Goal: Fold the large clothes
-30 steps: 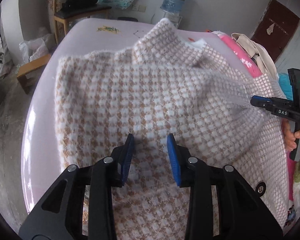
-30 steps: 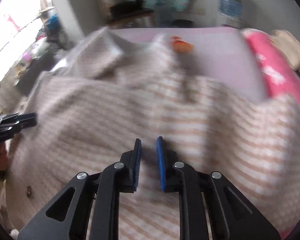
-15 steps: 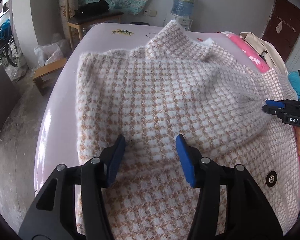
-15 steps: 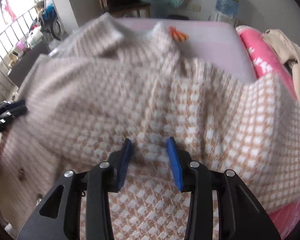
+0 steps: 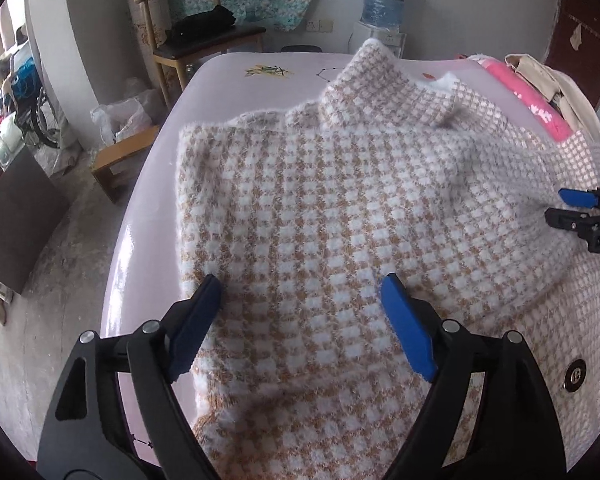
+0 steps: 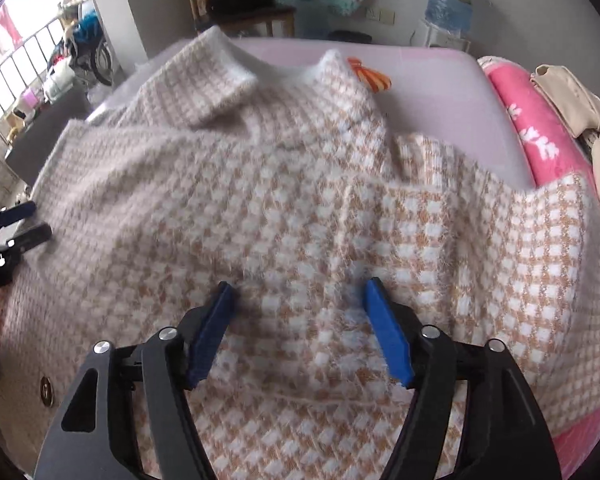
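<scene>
- Hovering over the checked coat [image 5: 308, 208], left claw [image 5: 300, 292] stands spread, jaws just opened, gripping nothing.
- Right claw [image 6: 298, 300] same: spread, jaws just opened, fabric below untouched by pads.
- Coat lies folded on the pink bed [image 5: 228, 80], collar at far end.
- Pink blanket [image 6: 540, 136] beside it.

Fuzzy knit coat [image 5: 320, 200], glossy table [image 5: 148, 216]

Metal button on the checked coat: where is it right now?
In the left wrist view the button sits low at the right edge on the coat, just right of the left gripper. In the right wrist view it shows low left.
</scene>
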### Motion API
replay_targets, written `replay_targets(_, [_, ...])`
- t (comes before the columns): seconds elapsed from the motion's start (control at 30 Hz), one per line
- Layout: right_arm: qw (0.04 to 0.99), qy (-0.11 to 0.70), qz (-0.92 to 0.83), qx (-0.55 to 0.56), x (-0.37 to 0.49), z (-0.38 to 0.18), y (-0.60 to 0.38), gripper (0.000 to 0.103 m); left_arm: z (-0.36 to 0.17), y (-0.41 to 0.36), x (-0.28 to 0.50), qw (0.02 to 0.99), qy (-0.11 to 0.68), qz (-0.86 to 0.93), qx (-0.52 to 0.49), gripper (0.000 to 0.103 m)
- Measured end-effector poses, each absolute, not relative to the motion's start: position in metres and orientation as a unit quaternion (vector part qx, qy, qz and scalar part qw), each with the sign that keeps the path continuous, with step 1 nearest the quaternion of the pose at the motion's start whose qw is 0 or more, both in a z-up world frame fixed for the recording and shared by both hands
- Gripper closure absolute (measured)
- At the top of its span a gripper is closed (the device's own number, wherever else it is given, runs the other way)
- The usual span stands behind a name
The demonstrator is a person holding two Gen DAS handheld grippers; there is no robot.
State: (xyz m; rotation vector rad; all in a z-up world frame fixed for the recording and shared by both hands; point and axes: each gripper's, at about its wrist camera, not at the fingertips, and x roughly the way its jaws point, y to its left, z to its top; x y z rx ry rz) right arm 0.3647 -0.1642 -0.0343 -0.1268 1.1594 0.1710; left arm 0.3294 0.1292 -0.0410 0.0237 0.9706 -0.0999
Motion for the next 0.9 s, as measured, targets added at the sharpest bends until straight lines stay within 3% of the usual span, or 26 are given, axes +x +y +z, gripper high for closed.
replay_targets(0.27, [0.859, 0.498, 0.112, -0.045, 0.379, 0.001, -0.123, 0.029, -0.012, 0.120, 0.354, 0.894, 0.445, -0.046, 0.000, 0.024])
replay_targets(0.5, [0.855, 0.509, 0.073, -0.060, 0.420, -0.034, -0.105, 0.029, -0.046, 0.112, 0.402, 0.875, 0.484, 0.015, -0.001, 0.024])
replay_targets(0.63, [0.852, 0.518, 0.067, -0.049, 0.418, -0.046, -0.117, 0.029, -0.044, 0.108, 0.399, 0.880, 0.474, 0.016, 0.010, 0.023])
replay_targets(0.9, [0.868, 0.487, 0.092, -0.033, 0.356, -0.008, -0.130, 0.029, -0.011, 0.095, 0.351, 0.895, 0.445, -0.037, 0.009, 0.020])
